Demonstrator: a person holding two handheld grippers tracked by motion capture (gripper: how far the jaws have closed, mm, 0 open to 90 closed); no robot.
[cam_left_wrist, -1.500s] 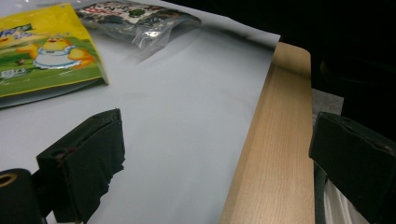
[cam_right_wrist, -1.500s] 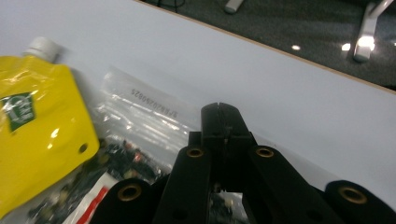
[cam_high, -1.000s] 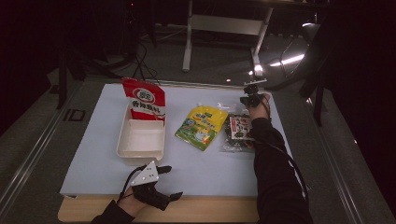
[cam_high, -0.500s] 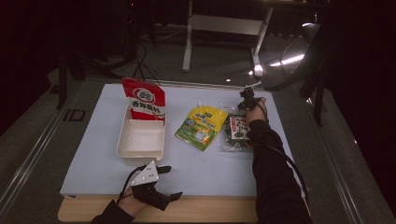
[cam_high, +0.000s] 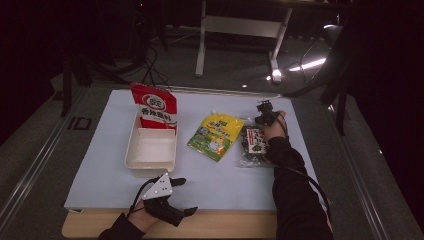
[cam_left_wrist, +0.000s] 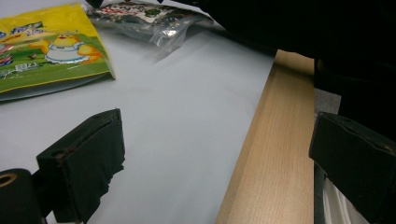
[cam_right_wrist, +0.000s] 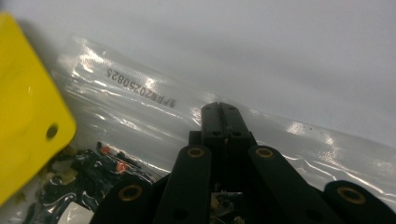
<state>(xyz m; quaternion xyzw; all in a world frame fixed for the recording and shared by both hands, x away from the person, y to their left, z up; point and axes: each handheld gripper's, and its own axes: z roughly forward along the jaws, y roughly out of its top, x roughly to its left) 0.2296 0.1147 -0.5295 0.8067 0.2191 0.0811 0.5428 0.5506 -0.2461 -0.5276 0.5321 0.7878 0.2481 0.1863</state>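
Note:
A dark seaweed-like snack bag (cam_high: 252, 145) with a clear top seal (cam_right_wrist: 140, 107) lies at the right of the white sheet. My right gripper (cam_high: 263, 111) (cam_right_wrist: 226, 109) is shut, its tips over that seal; I cannot tell whether any film is pinched. A yellow-green bag (cam_high: 216, 135) (cam_right_wrist: 28, 116) lies flat to the left of the dark bag. A red bag (cam_high: 156, 107) leans at the far end of a white tray (cam_high: 131, 150). My left gripper (cam_high: 187, 196) (cam_left_wrist: 219, 163) rests open near the front edge, nothing between its jaws.
A white sheet (cam_high: 225, 180) covers the table, leaving a wooden strip (cam_high: 230, 220) (cam_left_wrist: 275, 140) bare along the front. The person's right sleeve (cam_high: 295, 195) stretches along the right side. Beyond the table stands a metal frame (cam_high: 202, 40) on a dark floor.
The right gripper has drawn back toward the person, from beyond the dark bag onto its top seal. The left gripper has stayed still.

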